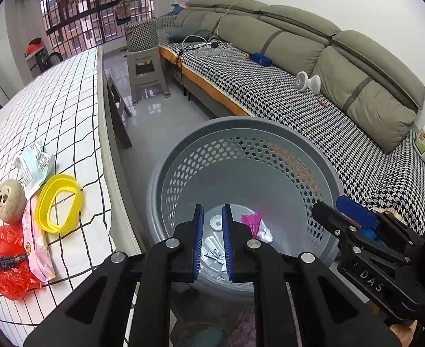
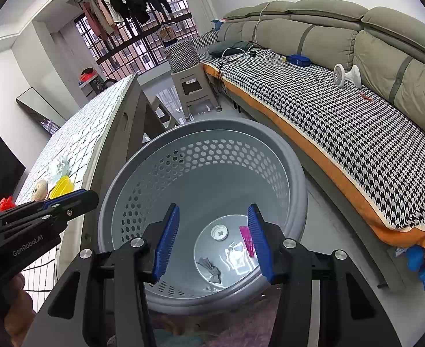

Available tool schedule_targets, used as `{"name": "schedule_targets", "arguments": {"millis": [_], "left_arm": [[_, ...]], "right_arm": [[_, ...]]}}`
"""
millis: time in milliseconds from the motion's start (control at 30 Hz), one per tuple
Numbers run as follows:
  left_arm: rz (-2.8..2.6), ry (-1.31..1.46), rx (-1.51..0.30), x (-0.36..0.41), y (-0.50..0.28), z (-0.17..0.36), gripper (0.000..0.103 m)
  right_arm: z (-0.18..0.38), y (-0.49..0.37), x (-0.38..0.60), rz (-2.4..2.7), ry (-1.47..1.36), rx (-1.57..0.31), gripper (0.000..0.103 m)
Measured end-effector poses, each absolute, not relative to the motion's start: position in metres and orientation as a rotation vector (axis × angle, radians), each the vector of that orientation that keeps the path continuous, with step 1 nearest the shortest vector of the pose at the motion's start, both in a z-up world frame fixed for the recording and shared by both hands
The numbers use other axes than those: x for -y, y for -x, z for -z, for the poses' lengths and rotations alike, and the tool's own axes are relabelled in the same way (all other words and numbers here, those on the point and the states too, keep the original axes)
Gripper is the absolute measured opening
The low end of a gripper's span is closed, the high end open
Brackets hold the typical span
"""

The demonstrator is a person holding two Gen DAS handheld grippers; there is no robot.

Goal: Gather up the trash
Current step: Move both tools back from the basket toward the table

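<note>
Both grippers hang over a round grey perforated bin (image 2: 203,156); left gripper (image 1: 213,243) narrowly parted, right gripper (image 2: 212,241) wider, both empty. Pink scrap (image 2: 247,240), crumpled paper (image 2: 211,269) and white cap (image 2: 219,232) lie inside; more litter on the checked table (image 1: 68,101)

A matt grey plastic basket (image 2: 284,173), perforated with smooth walls, is seen. Crumpled foil (image 1: 212,253) gleams inside it. A checked cloth covers the counter (image 1: 62,101), where thin glossy red plastic (image 1: 4,263) is crinkled. The floor (image 1: 160,115) is polished and reflective.
</note>
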State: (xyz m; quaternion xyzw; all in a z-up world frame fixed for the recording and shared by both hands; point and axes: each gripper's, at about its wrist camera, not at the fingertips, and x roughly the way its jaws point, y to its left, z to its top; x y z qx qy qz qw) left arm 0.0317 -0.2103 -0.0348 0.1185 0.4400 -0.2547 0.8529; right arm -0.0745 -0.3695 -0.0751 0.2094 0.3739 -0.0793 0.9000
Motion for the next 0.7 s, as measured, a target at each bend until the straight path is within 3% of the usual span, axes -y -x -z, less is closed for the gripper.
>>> {"name": "schedule_targets", "arguments": {"millis": [100,167,300,467,533,700], "left_arm": [[0.537,-0.244,-0.936,0.206,-0.031,0.036,0.014],[0.534,-0.238,-0.933,0.203,-0.03,0.036,0.019],[0.524,-0.211,-0.903,0.193,-0.027,0.03,0.057],[0.503,-0.196,-0.865,0.181,-0.024,0.021,0.062],[0.485,-0.188,-0.84,0.174,-0.022,0.017,0.074],[0.447,-0.163,-0.788,0.158,-0.018,0.005,0.085]], "right_arm": [[0.073,0.076,0.367,0.162,-0.427,-0.773,0.047],[0.072,0.077,0.365,0.161,-0.421,-0.772,0.047],[0.069,0.078,0.359,0.16,-0.409,-0.769,0.049],[0.062,0.079,0.351,0.16,-0.392,-0.759,0.049],[0.057,0.08,0.347,0.158,-0.38,-0.75,0.05],[0.05,0.082,0.337,0.153,-0.35,-0.737,0.054]]}}
